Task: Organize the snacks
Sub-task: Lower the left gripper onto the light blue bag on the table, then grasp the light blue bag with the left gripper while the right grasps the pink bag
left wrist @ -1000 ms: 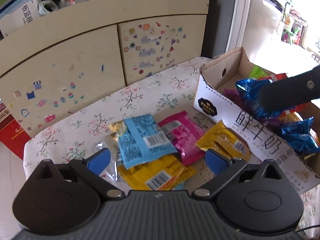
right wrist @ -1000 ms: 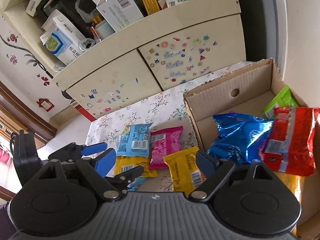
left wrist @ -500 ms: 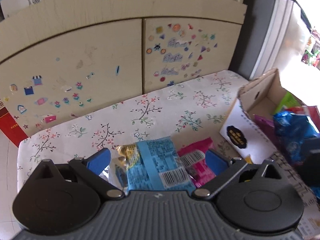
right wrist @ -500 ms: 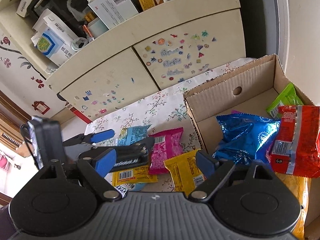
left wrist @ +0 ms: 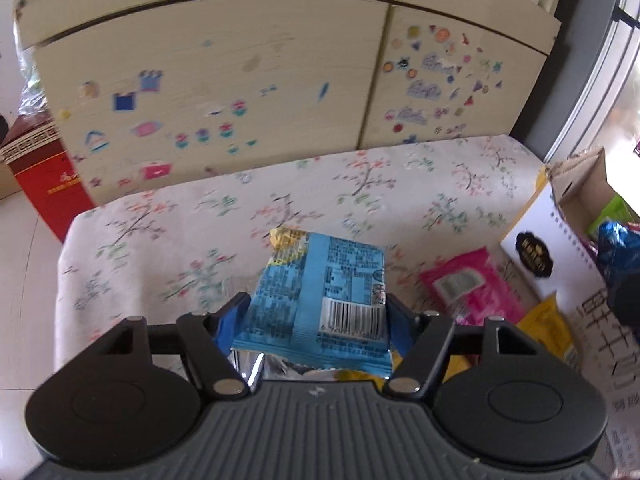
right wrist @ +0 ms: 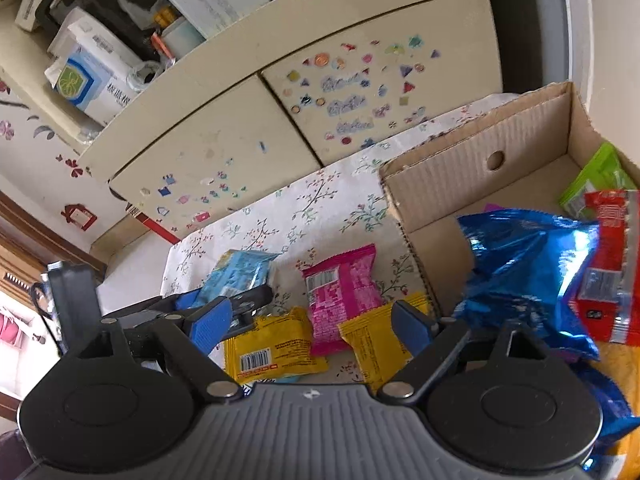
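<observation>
The left gripper [left wrist: 312,322] is held low over the flowered tablecloth [left wrist: 168,236], pointed toward the cabinet [left wrist: 224,80], and its blue fingers [left wrist: 226,322] are closed against both sides of the light blue snack packet [left wrist: 320,300], which is grasped with its barcode face up. In the right wrist view the same gripper [right wrist: 224,300] is seen at the left edge of the cloth [right wrist: 320,204] with the packet [right wrist: 240,272] in it. The right gripper [right wrist: 310,326] is held higher, nearer the cardboard box [right wrist: 472,168], with its jaws spread wide and nothing between them.

On the cloth, four packets are counted in the right wrist view: the light blue one, one pink packet [right wrist: 342,296] and two yellow packets [right wrist: 272,348] [right wrist: 374,344] (a scrap of another blue wrapper may show under the left yellow one). In the box, one large blue foil bag [right wrist: 524,276], one red packet [right wrist: 612,264] and one green packet [right wrist: 596,176] are seen plainly; further wrappers below them cannot be told apart.

Large Chinese characters are printed on the box's white outer side [left wrist: 560,264], too distorted to be read with certainty. Barcodes are carried by the packets; their small print is too blurred to be read.
</observation>
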